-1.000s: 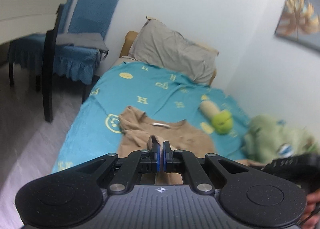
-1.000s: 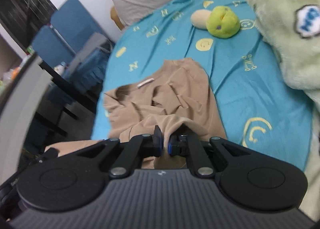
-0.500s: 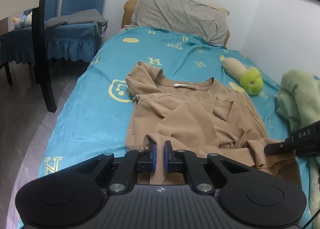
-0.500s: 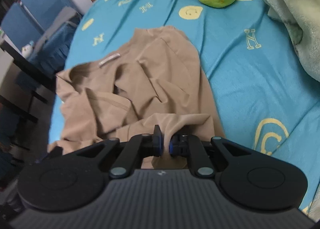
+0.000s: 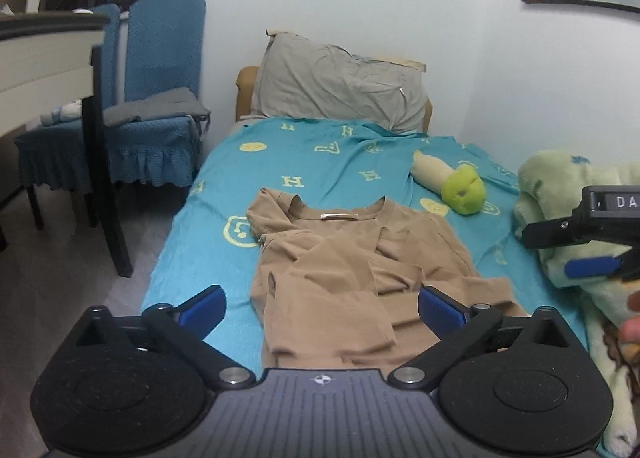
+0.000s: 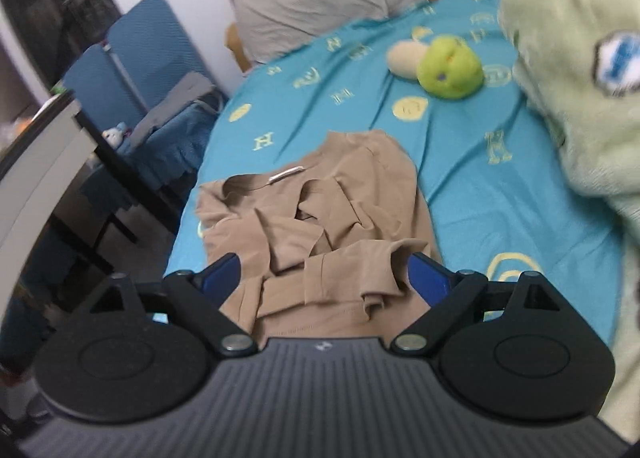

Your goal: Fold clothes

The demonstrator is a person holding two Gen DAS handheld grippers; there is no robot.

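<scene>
Shirt [image 5: 352, 270], soft tan knit, rumpled on bed [image 5: 320, 162] ahead of both spread, empty tools, left [image 5: 322, 308] & right [image 6: 322, 274]; plush toy [image 5: 460, 188] beyond.

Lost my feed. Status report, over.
Left gripper open, right gripper open. Tan shirt rumpled on bedsheet, unfolded. Plush toy clear of it.

Both wrist cameras looked from the bed's foot toward the pillow [image 5: 340, 86] at 12 o'clock. The right view sat nearer, tilted down. They shared the tan shirt [image 5: 352, 266] and green plush toy [image 6: 450, 68].
</scene>
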